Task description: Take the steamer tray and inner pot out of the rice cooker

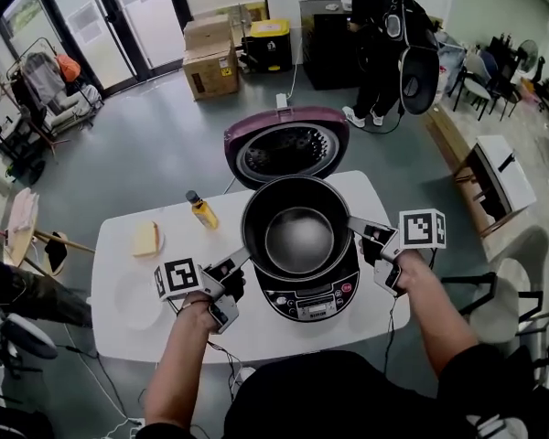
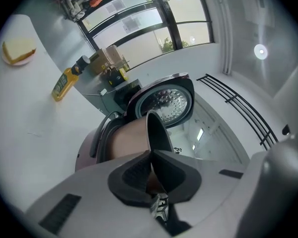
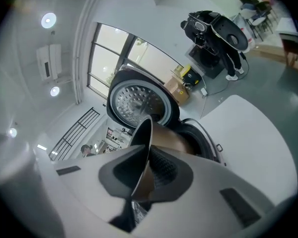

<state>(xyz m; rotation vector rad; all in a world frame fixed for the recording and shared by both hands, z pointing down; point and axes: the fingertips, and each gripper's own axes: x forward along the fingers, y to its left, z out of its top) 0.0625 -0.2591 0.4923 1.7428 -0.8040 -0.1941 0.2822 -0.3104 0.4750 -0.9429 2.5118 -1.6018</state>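
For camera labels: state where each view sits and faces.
Head view: on the head, facing steeply down at the pot and cooker; forearms, left gripper, right gripper show.
Left gripper view: on that gripper, along jaws clamped on the pot's rim.
Right gripper view: on that gripper, clamped on the opposite rim.
Shared: the pot.

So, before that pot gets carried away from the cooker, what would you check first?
1. Left tool shut on the inner pot rim: ok.
2. Right tool shut on the opposite rim: ok.
3. Lid swung fully open, out of the lifting path: ok.
4. Pot held level: ok, as far as the head view shows.
5. Pot clear of the rice cooker: not ok, its lower part sits inside the body.
6. Room to set it down: ok, the table looks bare between the cooker and the yellow bottle.
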